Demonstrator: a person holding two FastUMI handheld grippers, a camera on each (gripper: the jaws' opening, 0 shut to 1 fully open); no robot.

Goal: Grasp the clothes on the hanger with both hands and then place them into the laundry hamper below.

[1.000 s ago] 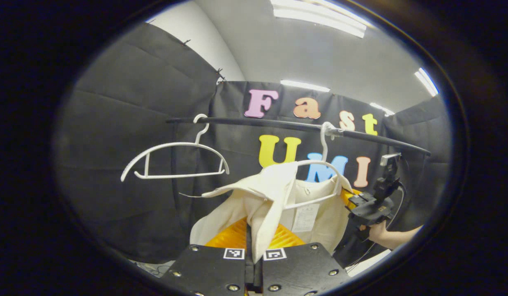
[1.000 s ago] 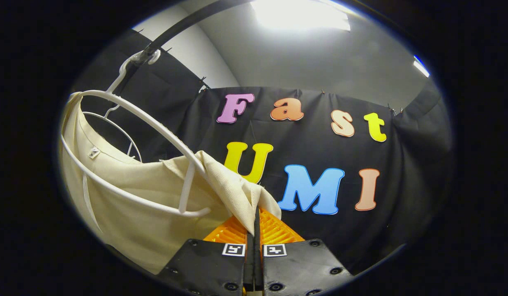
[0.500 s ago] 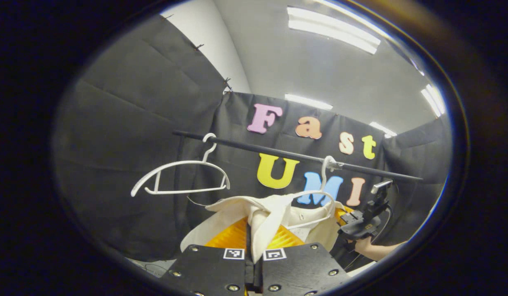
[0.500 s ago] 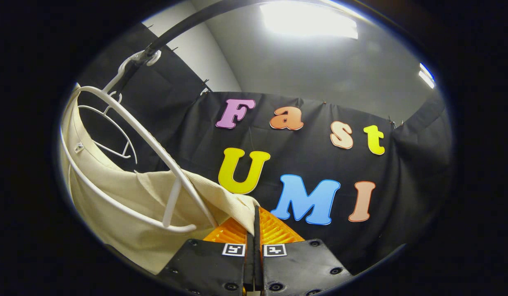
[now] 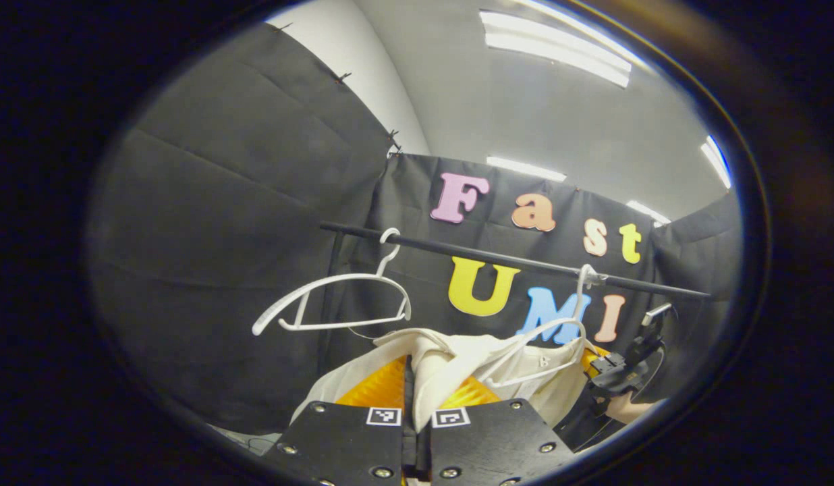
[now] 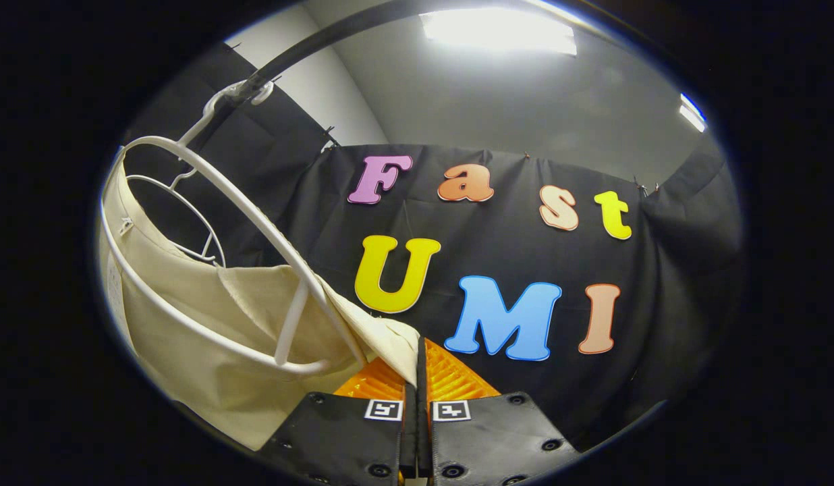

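Now both pairs of fingers pinch the cream shirt (image 5: pixel 457 361), low in the middle of each view. The left gripper (image 5: pixel 417 412) and right gripper (image 6: pixel 417 395) could tug the white hanger (image 6: pixel 255 223), which might snag and drag.

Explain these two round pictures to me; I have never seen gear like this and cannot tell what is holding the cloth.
No robot here: a person carries a two-finger gripper in each hand, and a fisheye camera rides on each one, looking along its fingers. In the left gripper view, the left gripper is shut on a fold of the cream garment. In the right gripper view, the right gripper is shut on another edge of it. The garment hangs partly on a white hanger hooked over a black rail; an empty hanger hangs beside it. Farther off in the left gripper view you see the other gripper and the hand holding it.
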